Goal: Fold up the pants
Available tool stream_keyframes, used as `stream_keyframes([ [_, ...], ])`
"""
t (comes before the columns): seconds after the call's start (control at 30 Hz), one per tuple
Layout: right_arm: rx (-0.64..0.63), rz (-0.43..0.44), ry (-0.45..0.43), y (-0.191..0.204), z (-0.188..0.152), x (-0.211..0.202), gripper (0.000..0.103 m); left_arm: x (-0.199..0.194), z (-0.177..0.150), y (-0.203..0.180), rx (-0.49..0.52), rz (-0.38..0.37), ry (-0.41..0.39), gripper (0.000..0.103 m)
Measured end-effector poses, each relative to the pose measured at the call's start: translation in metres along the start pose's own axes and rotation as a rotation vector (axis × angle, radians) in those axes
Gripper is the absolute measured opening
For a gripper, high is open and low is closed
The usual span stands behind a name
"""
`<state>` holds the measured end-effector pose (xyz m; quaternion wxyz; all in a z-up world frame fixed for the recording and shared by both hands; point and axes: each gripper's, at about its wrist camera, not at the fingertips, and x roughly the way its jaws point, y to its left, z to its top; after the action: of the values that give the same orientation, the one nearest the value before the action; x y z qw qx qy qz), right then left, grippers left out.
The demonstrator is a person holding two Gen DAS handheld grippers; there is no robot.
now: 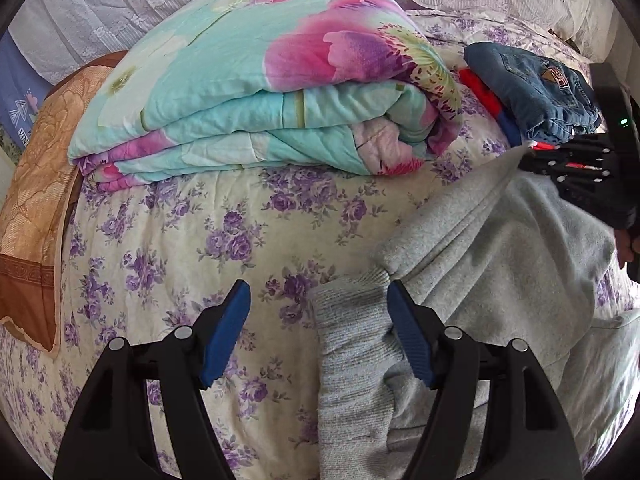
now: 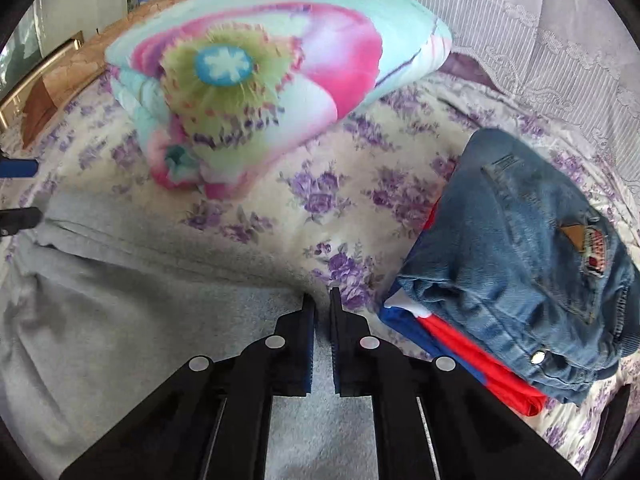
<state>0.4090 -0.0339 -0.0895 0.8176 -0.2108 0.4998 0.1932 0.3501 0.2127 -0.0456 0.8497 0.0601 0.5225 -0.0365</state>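
Light grey sweatpants (image 1: 500,248) lie on the floral bedsheet (image 1: 200,248). In the left wrist view my left gripper (image 1: 320,320) is open, its blue pads (image 1: 228,332) on either side of the ribbed ankle cuff (image 1: 352,340), not gripping it. My right gripper (image 1: 580,160) shows at the right edge, at the far edge of the pants. In the right wrist view the right gripper (image 2: 322,308) is shut on the edge of the grey pants (image 2: 120,300), jaws nearly together.
A folded turquoise and pink floral quilt (image 1: 260,80) lies behind the pants. Folded blue jeans (image 2: 520,248) sit on red and blue clothes (image 2: 460,348) to the right. A brown pillow (image 1: 36,200) is at the left. White lace fabric (image 1: 100,8) hangs behind.
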Motion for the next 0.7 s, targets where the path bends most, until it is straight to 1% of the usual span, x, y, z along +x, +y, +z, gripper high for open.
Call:
stream_keyframes([
  [0.03, -0.011, -0.009, 0.028, 0.003, -0.003, 0.015, 0.008, 0.002, 0.003, -0.003, 0.005, -0.004, 0.002, 0.069],
  [0.07, -0.027, -0.03, 0.019, 0.007, -0.005, 0.022, 0.008, 0.003, 0.006, -0.005, 0.012, -0.006, 0.006, 0.069],
  [0.1, -0.042, -0.048, 0.003, 0.01, -0.005, 0.022, 0.009, 0.005, 0.01, -0.008, 0.027, -0.001, 0.008, 0.069],
  [0.13, -0.037, -0.05, 0.006, 0.011, -0.004, 0.021, 0.009, 0.005, 0.015, -0.012, 0.045, 0.002, 0.009, 0.069],
  [0.2, -0.027, -0.035, 0.017, 0.008, -0.003, 0.019, 0.01, 0.007, 0.026, -0.021, 0.11, -0.017, 0.013, 0.072],
  [0.23, -0.018, -0.026, 0.019, 0.006, -0.003, 0.017, 0.01, 0.008, 0.032, -0.027, 0.144, -0.03, 0.02, 0.082],
  [0.27, -0.013, -0.019, 0.021, 0.005, -0.002, 0.016, 0.01, 0.011, 0.037, -0.032, 0.171, -0.042, 0.026, 0.09],
  [0.37, -0.011, -0.01, 0.014, 0.004, -0.003, 0.014, 0.01, 0.026, 0.051, -0.047, 0.213, -0.09, 0.062, 0.09],
  [0.43, -0.011, -0.005, 0.01, 0.003, -0.004, 0.014, 0.009, 0.039, 0.055, -0.052, 0.228, -0.134, 0.113, 0.088],
  [0.47, -0.009, -0.001, 0.01, 0.002, -0.004, 0.014, 0.009, 0.044, 0.056, -0.054, 0.235, -0.144, 0.138, 0.08],
  [0.5, -0.011, 0.002, 0.011, 0.002, -0.004, 0.014, 0.009, 0.048, 0.056, -0.055, 0.233, -0.169, 0.158, 0.077],
  [0.57, -0.014, 0.005, 0.013, 0.002, -0.004, 0.015, 0.009, 0.051, 0.053, -0.052, 0.224, -0.259, 0.189, 0.074],
  [0.6, -0.015, 0.005, 0.013, 0.002, -0.004, 0.015, 0.009, 0.052, 0.05, -0.051, 0.232, -0.287, 0.194, 0.07],
  [0.63, -0.016, 0.005, 0.013, 0.002, -0.003, 0.016, 0.01, 0.053, 0.048, -0.05, 0.241, -0.318, 0.199, 0.055],
  [0.67, -0.016, 0.004, 0.014, 0.002, -0.003, 0.016, 0.01, 0.057, 0.046, -0.047, 0.235, -0.357, 0.215, 0.033],
  [0.7, -0.013, 0.003, 0.015, 0.002, -0.003, 0.016, 0.01, 0.062, 0.044, -0.044, 0.215, -0.372, 0.23, 0.023],
])
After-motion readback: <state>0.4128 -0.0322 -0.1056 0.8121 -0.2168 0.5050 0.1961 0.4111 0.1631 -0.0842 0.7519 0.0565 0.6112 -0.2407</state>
